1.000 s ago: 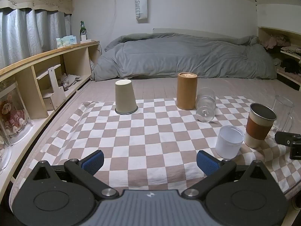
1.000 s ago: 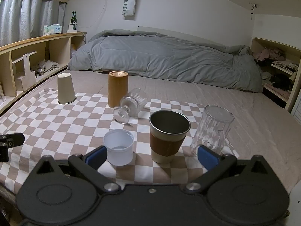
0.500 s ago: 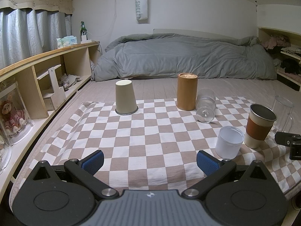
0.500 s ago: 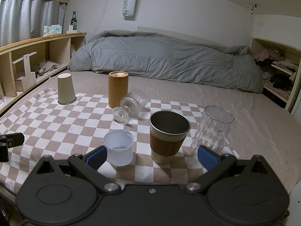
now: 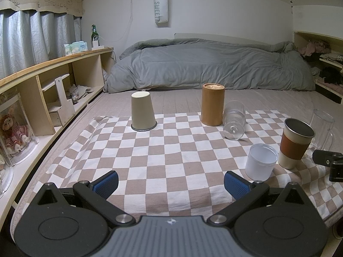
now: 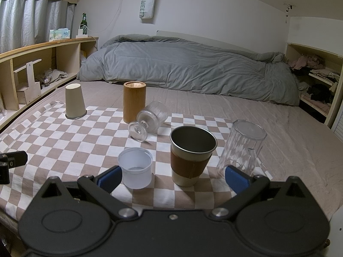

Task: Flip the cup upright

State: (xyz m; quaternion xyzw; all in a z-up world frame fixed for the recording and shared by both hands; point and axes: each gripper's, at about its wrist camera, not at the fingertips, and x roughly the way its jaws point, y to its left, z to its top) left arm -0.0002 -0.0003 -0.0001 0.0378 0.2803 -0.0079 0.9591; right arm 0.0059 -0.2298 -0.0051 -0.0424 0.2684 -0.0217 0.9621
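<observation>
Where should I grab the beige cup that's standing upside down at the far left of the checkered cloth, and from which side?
Grip the beige cup across its side wall at about mid-height, coming in level from the front with the left gripper, its fingers wide open. The cup stands mouth-down on the checkered cloth, and its wall tapers toward the closed top, so a lower hold is less likely to slip.

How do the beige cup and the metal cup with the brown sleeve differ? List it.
1. The beige cup stands upside down, rim on the checkered cloth; the metal cup with the brown sleeve stands upright, mouth open.
2. The beige cup is plain; the metal cup wears a brown band.
3. The beige cup sits at the cloth's far left, the metal cup near right.
Both are tapered and rest on the cloth.
</observation>
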